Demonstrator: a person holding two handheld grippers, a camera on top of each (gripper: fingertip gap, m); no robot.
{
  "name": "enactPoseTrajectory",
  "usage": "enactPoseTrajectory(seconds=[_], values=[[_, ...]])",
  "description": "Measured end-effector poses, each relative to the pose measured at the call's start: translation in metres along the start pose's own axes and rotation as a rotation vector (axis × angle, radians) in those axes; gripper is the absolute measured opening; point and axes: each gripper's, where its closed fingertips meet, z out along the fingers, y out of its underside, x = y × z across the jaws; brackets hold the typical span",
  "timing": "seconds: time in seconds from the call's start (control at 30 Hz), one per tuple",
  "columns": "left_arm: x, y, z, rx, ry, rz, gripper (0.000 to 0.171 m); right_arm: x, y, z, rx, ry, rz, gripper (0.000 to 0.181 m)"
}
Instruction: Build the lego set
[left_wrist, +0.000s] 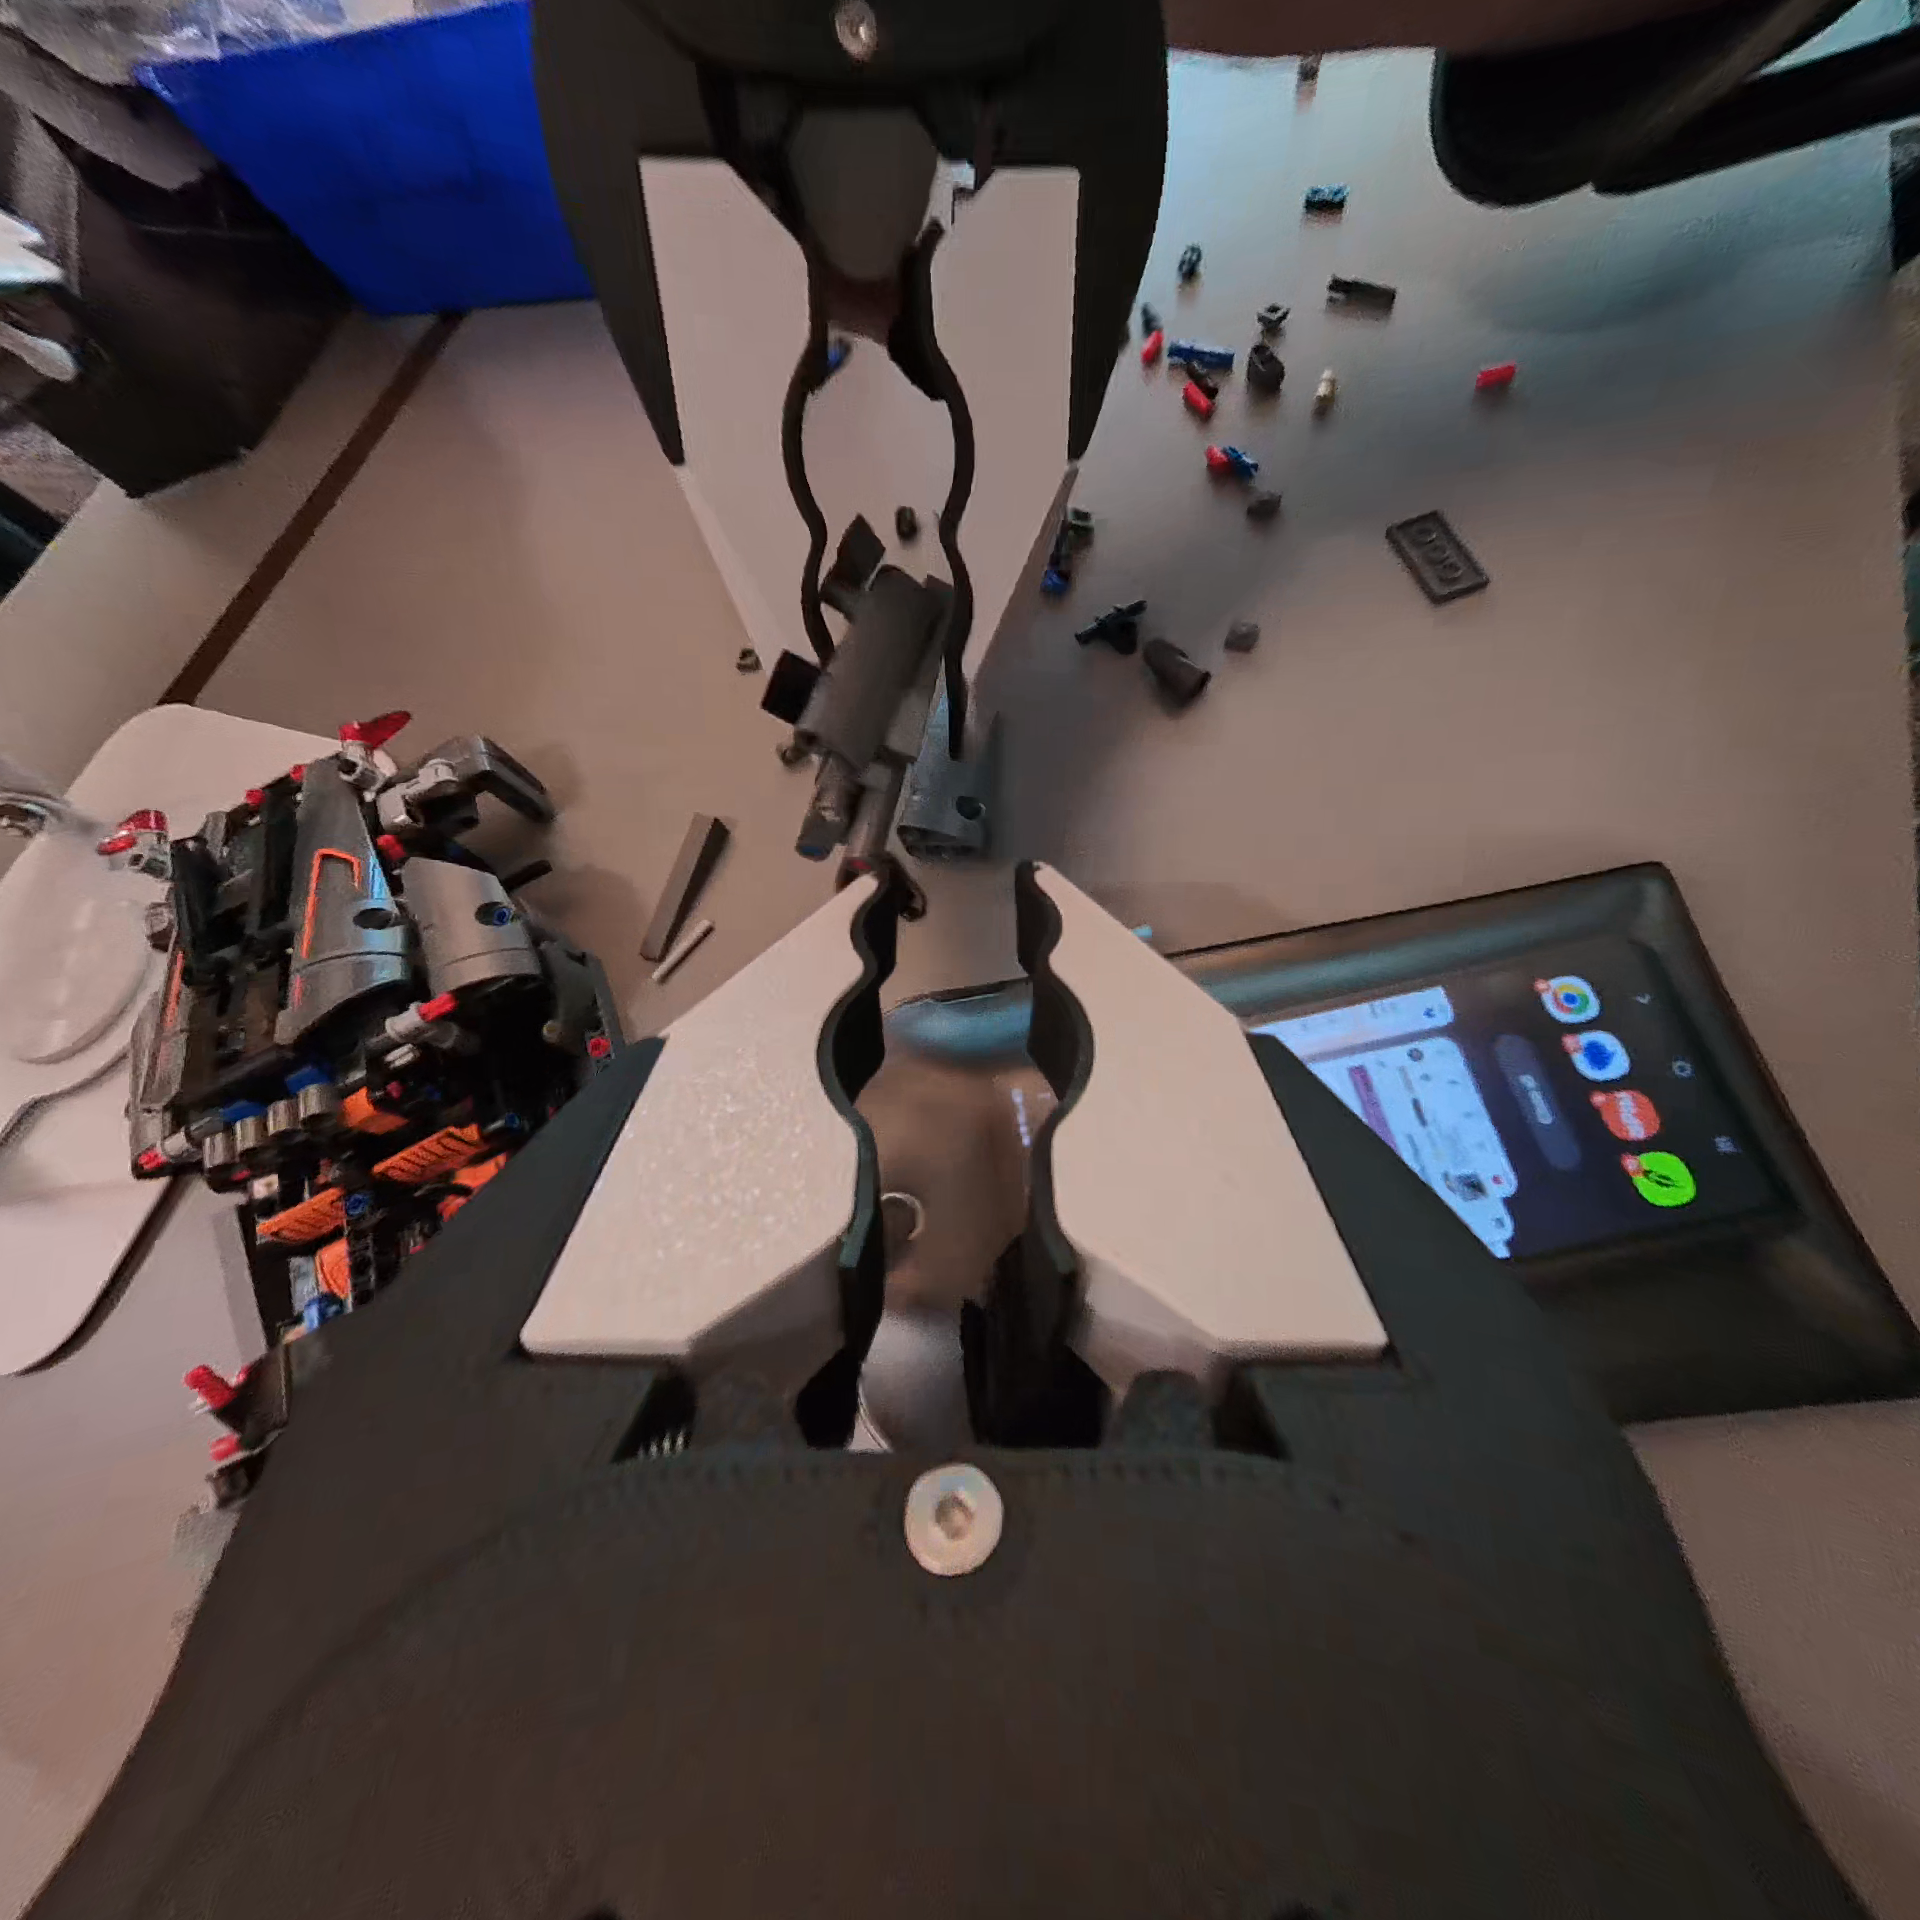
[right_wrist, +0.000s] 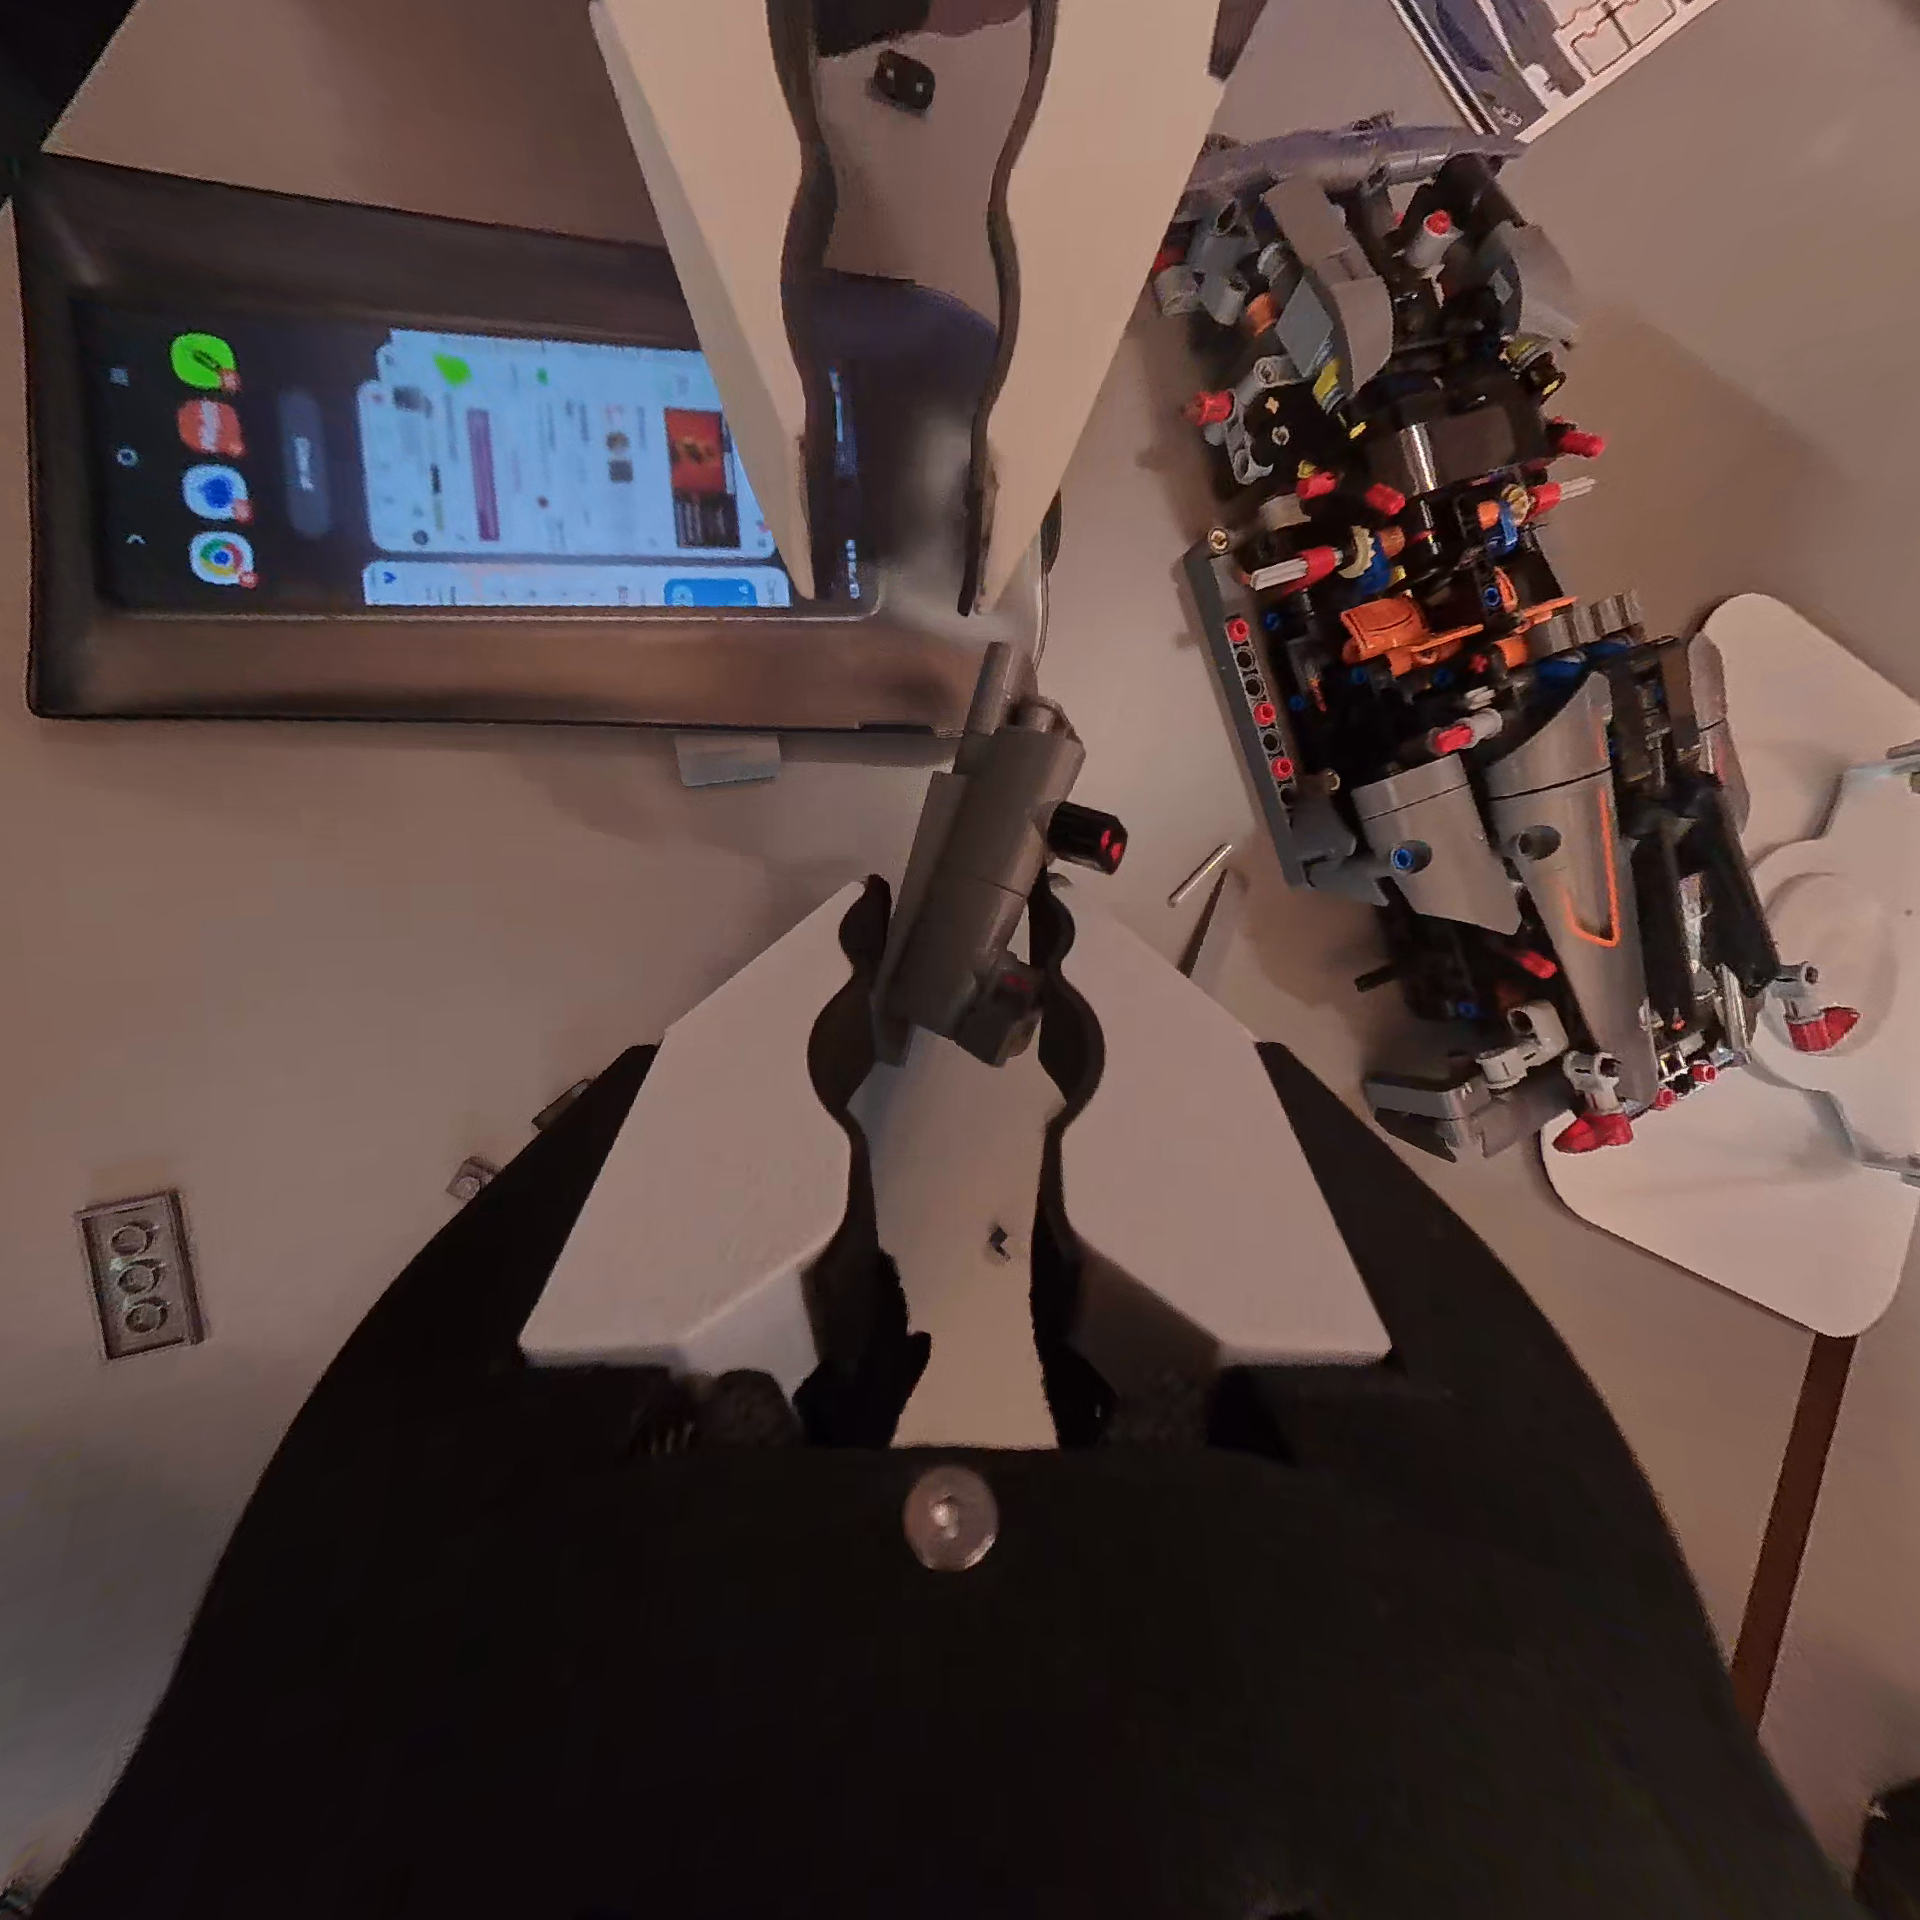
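Observation:
My right gripper (right_wrist: 966, 909) is shut on a grey Lego sub-assembly (right_wrist: 982, 831), a long grey body with a black and red pin on its side. It holds it tilted above the table. In the left wrist view the right gripper (left_wrist: 888, 707) comes in from the top with the sub-assembly (left_wrist: 878, 675) between its fingers. My left gripper (left_wrist: 948, 883) is open and empty, its tips just short of the sub-assembly's lower end. It faces the right gripper from the top of the right wrist view (right_wrist: 888, 597). The large grey, black and orange Lego model (left_wrist: 343, 987) (right_wrist: 1507, 727) lies beside both.
A lit tablet (left_wrist: 1507, 1101) (right_wrist: 416, 468) lies under the left gripper. Several loose small pieces (left_wrist: 1226, 395) and a grey studded plate (left_wrist: 1437, 556) (right_wrist: 140, 1273) are scattered on the table. A blue bin (left_wrist: 395, 177) stands at the back. A white card (right_wrist: 1766, 1195) lies under the model. Left tips to right tips: about 5 cm. The grey studded plate (left_wrist: 1437, 556) sits 15 cm or so from the ends of my right fingers. It turns up in the right wrist view (right_wrist: 145, 1263) as well.

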Motion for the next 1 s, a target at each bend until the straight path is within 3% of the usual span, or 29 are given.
enactPoseTrajectory(seconds=[0.13,0.2,0.4,0.57,0.77,0.9,1.0], values=[[-0.004,0.005,0.003,0.003,-0.084,-0.007,0.008,0.003,0.002,0.002,-0.016,0.026,-0.015,0.024],[-0.009,0.003,-0.003,0.026,-0.124,-0.034,0.012,0.007,-0.002,0.0,-0.006,0.066,-0.035,0.024],[-0.04,-0.01,-0.027,0.121,-0.33,-0.071,0.036,0.041,-0.021,-0.011,-0.036,0.415,-0.227,0.024],[-0.047,-0.018,-0.027,0.115,-0.446,0.029,0.034,0.049,-0.04,-0.02,-0.025,0.581,-0.348,0.023],[-0.057,-0.019,-0.032,0.109,-0.575,0.113,0.03,0.046,-0.044,-0.018,-0.031,0.589,-0.382,0.024],[-0.053,-0.017,-0.028,0.071,-0.58,0.189,0.016,0.043,-0.045,-0.016,-0.015,0.563,-0.37,0.024],[-0.053,-0.018,-0.027,0.05,-0.596,0.219,0.015,0.043,-0.044,-0.017,-0.005,0.554,-0.356,0.025]])
